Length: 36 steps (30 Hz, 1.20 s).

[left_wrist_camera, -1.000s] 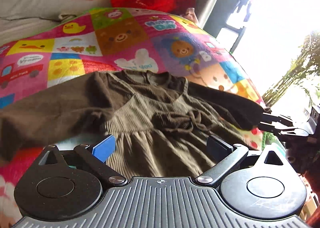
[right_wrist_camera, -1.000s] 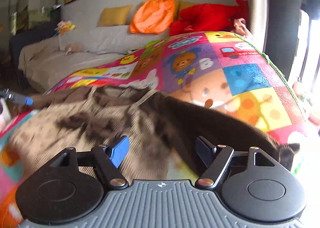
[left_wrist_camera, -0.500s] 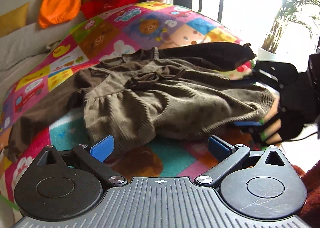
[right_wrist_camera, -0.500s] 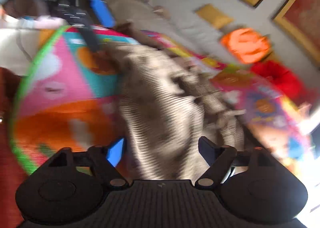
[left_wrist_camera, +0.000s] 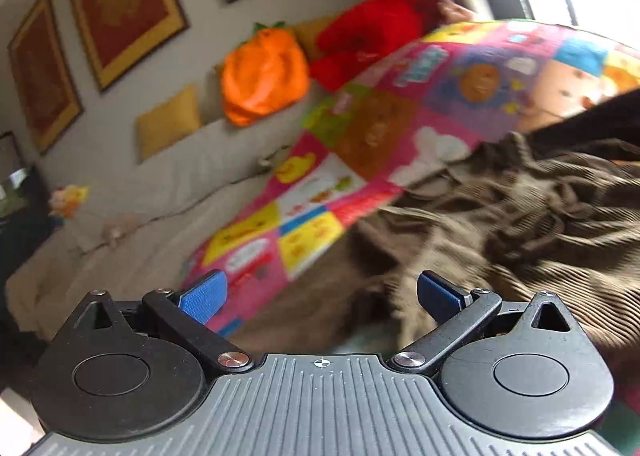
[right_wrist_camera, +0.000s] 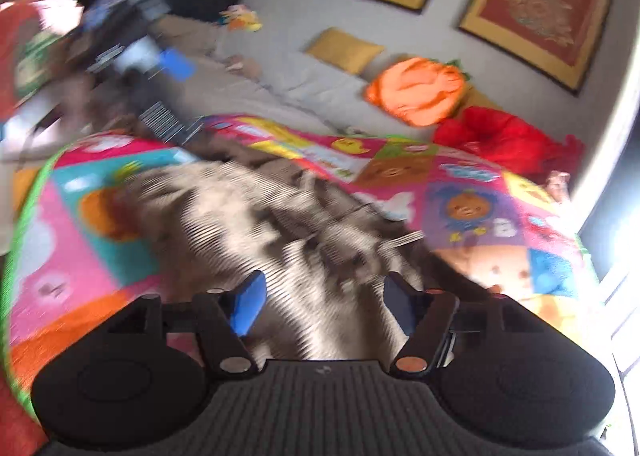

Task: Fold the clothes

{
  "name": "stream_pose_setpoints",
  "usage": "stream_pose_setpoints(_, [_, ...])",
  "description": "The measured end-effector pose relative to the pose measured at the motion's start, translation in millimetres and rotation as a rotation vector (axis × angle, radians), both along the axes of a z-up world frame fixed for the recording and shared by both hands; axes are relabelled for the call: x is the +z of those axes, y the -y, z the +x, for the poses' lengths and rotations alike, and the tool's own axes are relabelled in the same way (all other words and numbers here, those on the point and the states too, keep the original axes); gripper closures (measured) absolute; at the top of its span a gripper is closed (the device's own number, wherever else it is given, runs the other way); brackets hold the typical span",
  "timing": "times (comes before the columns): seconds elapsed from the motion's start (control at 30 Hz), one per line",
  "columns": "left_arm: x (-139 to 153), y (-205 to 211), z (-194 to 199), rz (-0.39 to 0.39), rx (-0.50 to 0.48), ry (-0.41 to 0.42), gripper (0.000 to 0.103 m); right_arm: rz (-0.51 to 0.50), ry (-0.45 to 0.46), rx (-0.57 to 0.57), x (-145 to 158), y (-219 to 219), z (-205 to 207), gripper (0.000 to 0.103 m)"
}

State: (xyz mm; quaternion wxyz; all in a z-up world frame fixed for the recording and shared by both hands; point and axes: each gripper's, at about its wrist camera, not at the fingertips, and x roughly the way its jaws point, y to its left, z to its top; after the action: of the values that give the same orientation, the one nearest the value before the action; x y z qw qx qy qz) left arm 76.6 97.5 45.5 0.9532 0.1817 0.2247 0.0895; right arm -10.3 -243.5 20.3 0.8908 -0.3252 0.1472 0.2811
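A brown corduroy child's dress (left_wrist_camera: pixel 520 224) with dark sleeves lies spread on a colourful cartoon play mat (left_wrist_camera: pixel 360 128). My left gripper (left_wrist_camera: pixel 318 298) is open and empty, low over the dress's left sleeve (left_wrist_camera: pixel 320 288). My right gripper (right_wrist_camera: pixel 322 306) is open and empty, just above the dress's skirt (right_wrist_camera: pixel 248 224), which is blurred by motion. The left gripper also shows blurred at the far left of the right wrist view (right_wrist_camera: pixel 160 64).
The mat (right_wrist_camera: pixel 480 216) lies on the floor in front of a grey sofa (left_wrist_camera: pixel 160 184). On the sofa are an orange pumpkin cushion (left_wrist_camera: pixel 264 76), a red plush (left_wrist_camera: pixel 372 36) and a yellow cushion (left_wrist_camera: pixel 168 124). Bright window at the right.
Both grippers have swung sharply. The left one has turned left toward the sofa and down to the sleeve. The right one has moved over the skirt. Both stay open.
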Motion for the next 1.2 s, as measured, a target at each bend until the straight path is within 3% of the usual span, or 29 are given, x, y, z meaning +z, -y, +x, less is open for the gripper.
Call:
stream_pose_setpoints(0.13, [2.5, 13.6, -30.2, -0.092, -0.163, -0.059, 0.0, -0.128, -0.027, 0.076, -24.9, -2.3, -20.2, 0.025])
stream_pose_setpoints(0.23, [4.4, 23.8, -52.9, -0.161, -0.284, -0.103, 0.0, -0.219, -0.018, 0.093, -43.9, -5.8, -26.5, 0.026])
stream_pose_setpoints(0.3, [4.0, 33.5, -68.5, -0.201, -0.367, -0.131, 0.0, -0.223, 0.013, 0.051, -47.3, -10.0, -15.0, 0.047])
stream_pose_setpoints(0.33, [-0.6, 47.2, -77.3, -0.2, -0.411, -0.143, 0.0, -0.172, 0.003, 0.018, -39.2, -11.1, -2.0, 0.079])
stream_pose_setpoints(0.37, [-4.3, 60.4, -84.7, -0.194, -0.445, -0.15, 0.0, -0.116, -0.006, -0.016, -30.3, -11.7, 10.6, 0.094])
stream_pose_setpoints(0.5, [-21.8, 110.6, -101.9, -0.082, -0.504, -0.106, 0.0, 0.297, -0.044, -0.114, 37.9, 11.2, 44.1, 0.093])
stream_pose_setpoints(0.57, [-33.2, 129.0, -100.2, -0.004, -0.477, -0.063, 0.0, 0.42, -0.055, -0.119, 59.3, 21.7, 50.9, 0.093])
stream_pose_setpoints(0.67, [-50.9, 137.7, -78.3, 0.126, -0.385, -0.007, 0.0, 0.43, -0.034, -0.113, 65.5, 23.1, 48.8, 0.093])
stream_pose_setpoints(0.77, [-54.2, 115.9, -52.9, 0.233, -0.232, 0.028, 0.0, 0.404, -0.018, -0.11, 62.7, 23.1, 44.2, 0.093])
stream_pose_setpoints(0.9, [-17.7, 56.2, -46.4, 0.189, -0.093, 0.073, 0.0, 0.334, 0.002, -0.119, 49.0, 24.9, 41.3, 0.086])
stream_pose_setpoints(1.0, [-1.3, 27.3, -50.2, 0.244, 0.003, 0.12, 0.0, 0.268, 0.011, -0.139, 33.8, 23.8, 38.5, 0.073])
stream_pose_setpoints(1.03, [0.3, 19.2, -51.1, 0.247, 0.028, 0.118, 0.0, 0.24, 0.01, -0.151, 24.9, 24.4, 38.4, 0.062])
stream_pose_setpoints(1.07, [-1.8, 11.5, -51.8, 0.234, 0.045, 0.097, 0.0, 0.213, 0.005, -0.165, 15.8, 25.5, 38.4, 0.054])
stream_pose_setpoints(1.2, [-27.6, -13.4, -51.4, 0.189, 0.095, -0.023, 0.0, 0.145, -0.098, -0.251, -28.2, 46.9, 38.8, 0.049])
